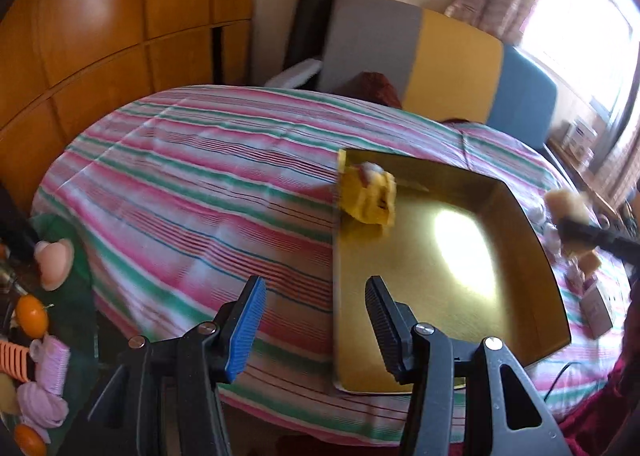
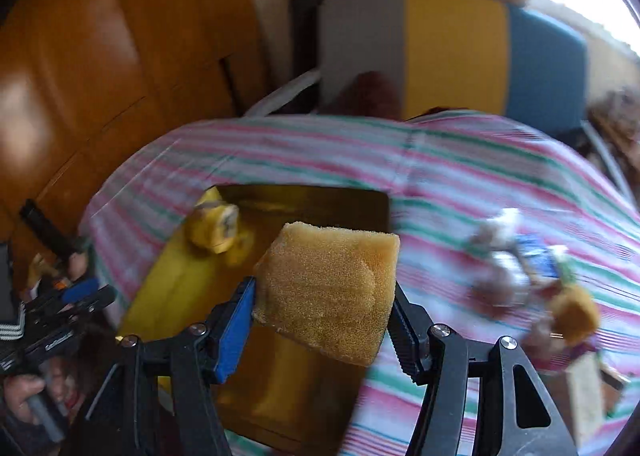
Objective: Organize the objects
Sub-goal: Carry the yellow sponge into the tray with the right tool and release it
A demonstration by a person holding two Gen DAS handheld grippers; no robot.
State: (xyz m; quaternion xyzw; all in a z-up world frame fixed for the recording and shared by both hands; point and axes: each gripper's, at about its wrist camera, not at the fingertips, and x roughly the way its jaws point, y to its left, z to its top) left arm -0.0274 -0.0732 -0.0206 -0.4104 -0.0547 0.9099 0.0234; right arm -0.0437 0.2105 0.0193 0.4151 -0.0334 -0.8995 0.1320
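A gold tray [image 1: 520,320] lies on the striped bed, with a yellow plush toy [image 1: 370,196] in its far left corner. My left gripper [image 1: 314,296] hangs open over the tray's left rim with nothing between its fingers. In the right wrist view my right gripper [image 2: 324,288] is shut on a tan sponge block [image 2: 328,288], held above the gold tray [image 2: 192,288], and the yellow toy [image 2: 214,230] sits beyond it. In the left wrist view that gripper and the sponge [image 1: 566,204] show at the right edge.
A pile of small objects [image 2: 532,276] lies blurred on the bedspread right of the tray. On the left, a green surface [image 1: 76,308] carries oranges, pink rolls and a comb. A wooden wardrobe [image 1: 120,16] and a grey, yellow and blue headboard [image 1: 452,64] stand behind the bed.
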